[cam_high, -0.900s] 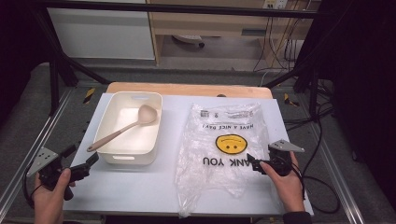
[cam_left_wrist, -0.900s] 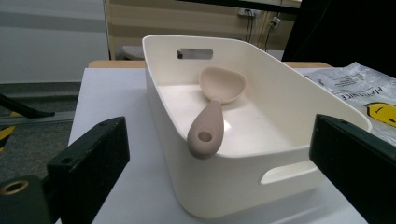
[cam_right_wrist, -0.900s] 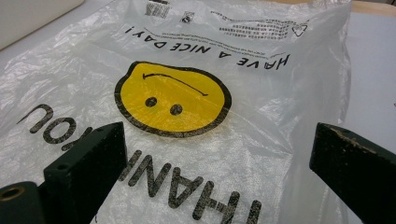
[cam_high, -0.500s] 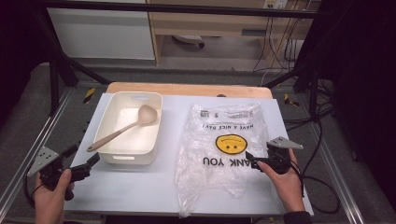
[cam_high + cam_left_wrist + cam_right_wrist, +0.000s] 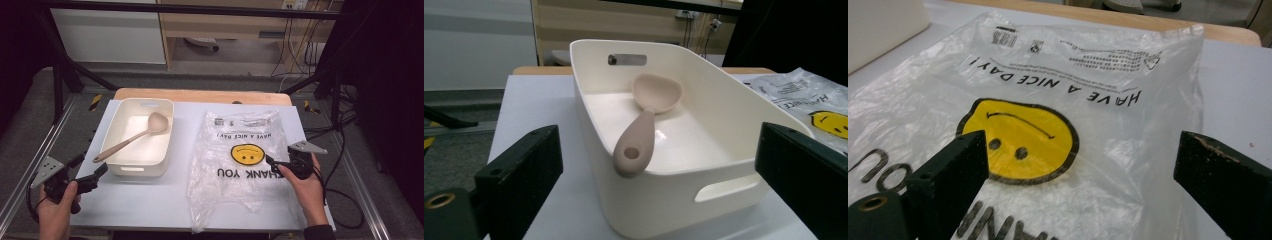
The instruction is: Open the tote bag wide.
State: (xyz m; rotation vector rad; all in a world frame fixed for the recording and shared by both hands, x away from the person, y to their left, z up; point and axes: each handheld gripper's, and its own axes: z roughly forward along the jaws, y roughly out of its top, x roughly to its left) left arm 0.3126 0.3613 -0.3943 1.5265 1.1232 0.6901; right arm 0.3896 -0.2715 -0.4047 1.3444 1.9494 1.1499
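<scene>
i see the white surface (image 5: 165, 200) lying on a wooden board (image 5: 200, 95), whose far edge shows just beyond it. past that edge, on the grey floor (image 5: 240, 80), stand a white cabinet (image 5: 107, 35) to the left and a wooden bench (image 5: 225, 22) beside it. cables (image 5: 295, 45) hang beyond the surface's far right corner. a metal rail (image 5: 30, 170) runs along the surface's left side, and a yellow-and-black marker (image 5: 95, 101) sits near its far left corner.
</scene>
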